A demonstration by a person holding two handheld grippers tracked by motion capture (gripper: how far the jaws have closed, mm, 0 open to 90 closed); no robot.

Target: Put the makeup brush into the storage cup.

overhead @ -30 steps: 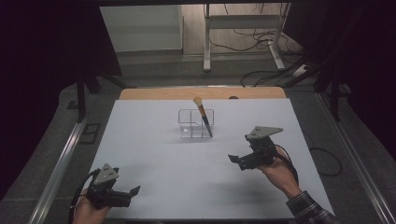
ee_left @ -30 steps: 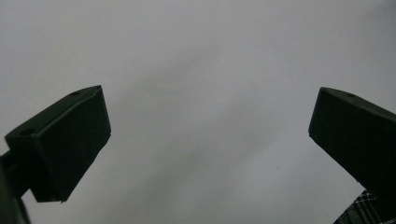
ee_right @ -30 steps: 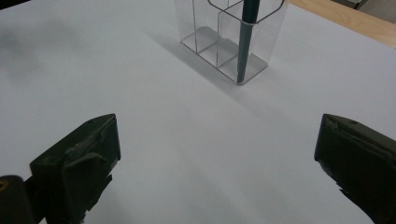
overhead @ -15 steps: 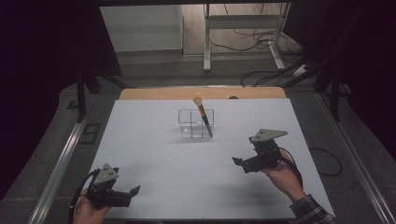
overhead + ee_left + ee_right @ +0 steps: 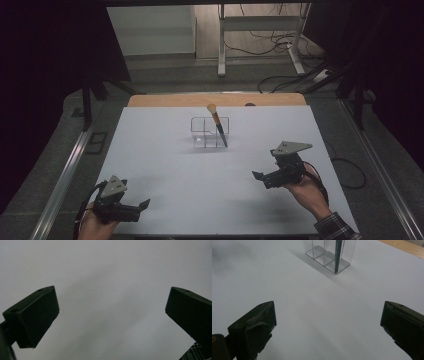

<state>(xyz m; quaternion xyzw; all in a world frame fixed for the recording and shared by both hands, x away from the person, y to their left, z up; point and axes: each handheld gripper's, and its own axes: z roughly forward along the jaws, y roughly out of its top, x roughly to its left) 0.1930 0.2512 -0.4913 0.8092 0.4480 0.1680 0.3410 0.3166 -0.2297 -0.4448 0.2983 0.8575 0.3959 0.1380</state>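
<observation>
- Right gripper (image 5: 263,178) sits in the lower right of the high view, held low over the white table (image 5: 165,165) by a hand with a plaid cuff; its jaws are spread wide and hold nothing.
- Its own view (image 5: 328,325) shows the two black jaws far apart at the bottom corners, bare white surface between them.
- Left gripper (image 5: 140,209) lies at the lower left of the high view, close to the table's near edge — jaws also spread, empty. In the left gripper view (image 5: 112,312) there is plain white surface between them.
- Clear organizer (image 5: 210,133) stands just above the centre of the high view, well apart from both grippers; in the right gripper view it appears at the top centre (image 5: 322,257).
- Makeup brush (image 5: 218,125) stands tilted in the organizer's right-hand compartment — bristle head up and leaning toward the upper left, dark handle (image 5: 337,252) down inside.
- Wooden strip (image 5: 165,100) runs along the table's far edge.
</observation>
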